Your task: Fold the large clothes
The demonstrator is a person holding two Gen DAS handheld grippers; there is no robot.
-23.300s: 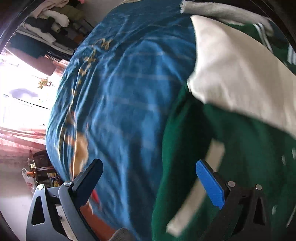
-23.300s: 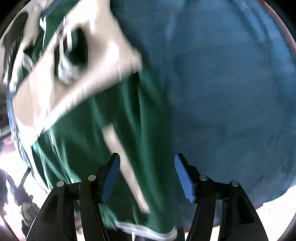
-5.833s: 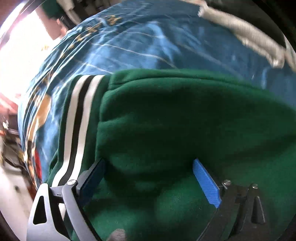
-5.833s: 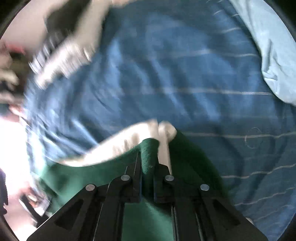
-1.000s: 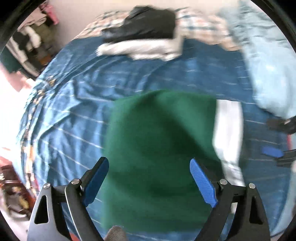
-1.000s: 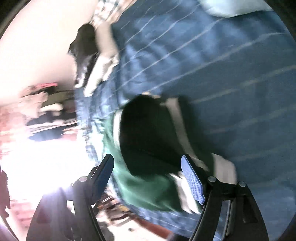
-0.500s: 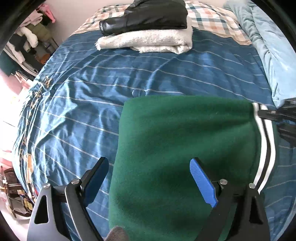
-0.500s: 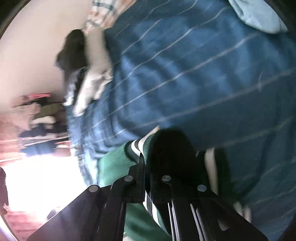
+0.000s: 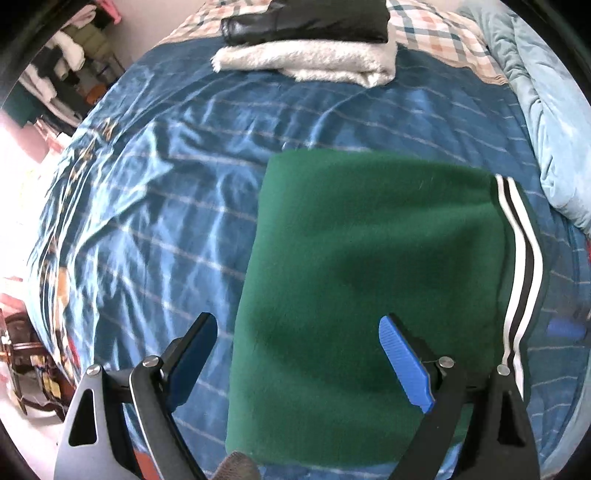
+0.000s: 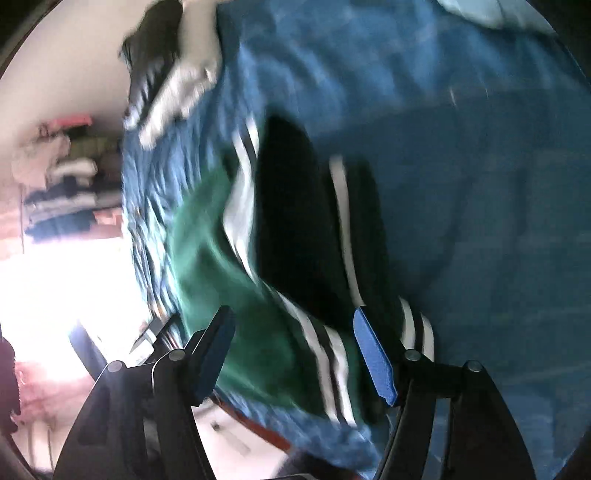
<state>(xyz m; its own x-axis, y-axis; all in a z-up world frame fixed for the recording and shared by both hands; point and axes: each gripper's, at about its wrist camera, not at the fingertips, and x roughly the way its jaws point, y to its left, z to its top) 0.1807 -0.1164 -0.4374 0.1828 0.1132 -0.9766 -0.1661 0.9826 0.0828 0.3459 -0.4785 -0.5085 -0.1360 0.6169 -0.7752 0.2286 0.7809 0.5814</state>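
Note:
A folded green garment (image 9: 362, 266) with black and white striped trim (image 9: 521, 258) lies flat on the blue striped bedspread (image 9: 155, 206). My left gripper (image 9: 299, 354) hangs open just above its near part, nothing between the fingers. In the blurred right wrist view the same green garment (image 10: 229, 266) shows its striped edge (image 10: 332, 354) and a dark fold. My right gripper (image 10: 295, 350) is over that striped edge with its jaws opening; the cloth lies below them and the pads do not press on it.
A folded white fleece (image 9: 314, 62) with a black garment (image 9: 306, 18) on top lies at the far end of the bed. A light blue duvet (image 9: 546, 122) runs along the right side. Stacked clothes (image 9: 66, 74) stand beyond the bed's left edge.
The right gripper, shut on the garment's striped edge half a second ago, has let go and its jaws stand apart. The green garment now lies flat and still; the left gripper has sunk slightly.

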